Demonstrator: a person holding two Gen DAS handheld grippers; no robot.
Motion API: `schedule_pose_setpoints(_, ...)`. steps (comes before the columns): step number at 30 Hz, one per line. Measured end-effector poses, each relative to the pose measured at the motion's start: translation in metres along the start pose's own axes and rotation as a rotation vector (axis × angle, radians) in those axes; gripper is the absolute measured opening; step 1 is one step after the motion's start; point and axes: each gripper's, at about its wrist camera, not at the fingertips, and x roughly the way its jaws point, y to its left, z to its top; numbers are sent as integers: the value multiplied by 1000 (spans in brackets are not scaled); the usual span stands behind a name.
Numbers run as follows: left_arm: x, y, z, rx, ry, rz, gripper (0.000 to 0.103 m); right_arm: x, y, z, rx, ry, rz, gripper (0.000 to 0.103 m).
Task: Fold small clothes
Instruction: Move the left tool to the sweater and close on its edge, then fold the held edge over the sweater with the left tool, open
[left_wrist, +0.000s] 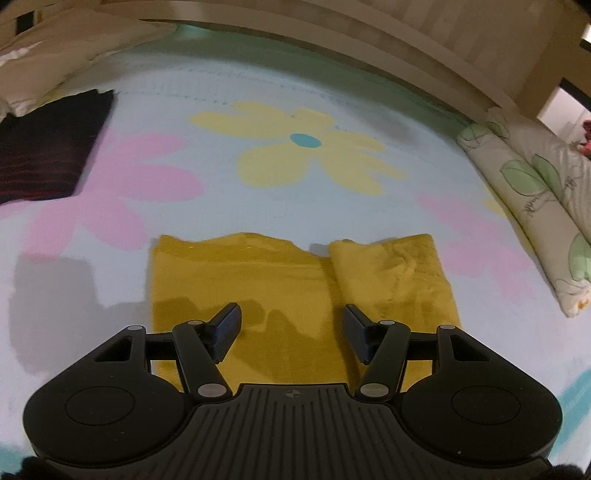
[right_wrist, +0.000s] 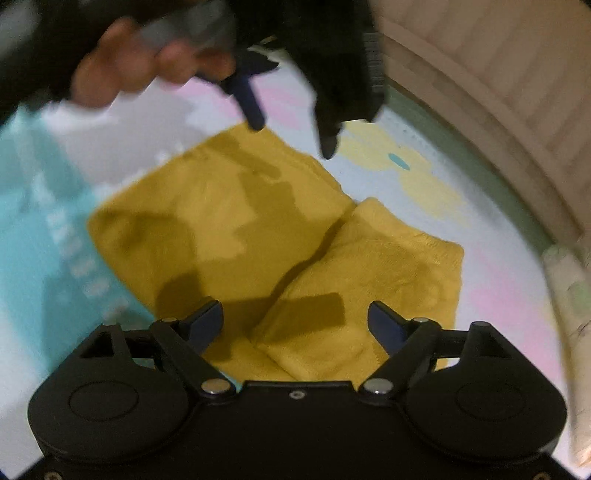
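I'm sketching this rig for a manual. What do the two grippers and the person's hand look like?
Both the left gripper and right gripper are matte black, with ribbed bodies, round side discs, silver pivot pins and dark blue finger pads. The hand is bare, blurred.

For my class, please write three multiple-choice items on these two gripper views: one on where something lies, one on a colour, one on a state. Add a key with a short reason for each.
1. Where does the dark cloth lie, seen from the left wrist view?
A. far left on the mat
B. on top of the yellow garment
C. against the floral pillow

2. What colour is the garment under both grippers?
A. pink
B. mustard yellow
C. teal

3. How do the jaws of the left gripper stand?
A. shut on the garment
B. shut on nothing
C. open, holding nothing

Key:
1 A: the dark cloth sits at the far left of the mat, apart from the garment and from the floral pillow.
2 B: the garment is mustard yellow in both views.
3 C: the left gripper shows a wide gap with the garment lying flat below; the right gripper is open too.
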Motion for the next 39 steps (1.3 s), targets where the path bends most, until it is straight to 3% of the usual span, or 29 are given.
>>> schedule_pose_setpoints(2,5,-3,-1,8,18,-7,59,2,0,-3,-23,1,-20,69)
schedule_pose_setpoints(4,10,-6,-2,8,37,-35,59,2,-4,-4,-17,5,-40,62)
schedule_pose_setpoints(6,15,-9,-2,-8,46,-70,59,6,-12,-8,2,17,-36,47)
schedule_pose_setpoints(7,19,-11,-2,-19,57,-83,59,8,-15,-9,14,30,-41,30)
schedule_pose_setpoints(8,23,-13,-1,-28,63,-93,59,11,-19,-11,26,45,-38,24)
schedule_pose_setpoints(13,46,-23,3,-62,105,-127,59,9,-37,-19,92,24,-26,22)
schedule_pose_setpoints(19,77,-21,1,-193,210,-192,61,0,-42,-20,136,10,2,21)
schedule_pose_setpoints(24,85,-34,3,-183,186,-221,61,0,-42,-21,138,4,11,21)
schedule_pose_setpoints(26,86,-39,2,-196,181,-243,54,0,-43,-20,137,3,13,21)
schedule_pose_setpoints(28,86,-43,-1,-211,179,-216,34,-2,-43,-21,139,3,13,21)
schedule_pose_setpoints(29,86,-45,-3,-207,178,-201,18,-2,-43,-21,138,3,15,21)
schedule_pose_setpoints(39,38,-59,11,-68,53,-175,15,-24,-42,-15,152,-40,-1,20)
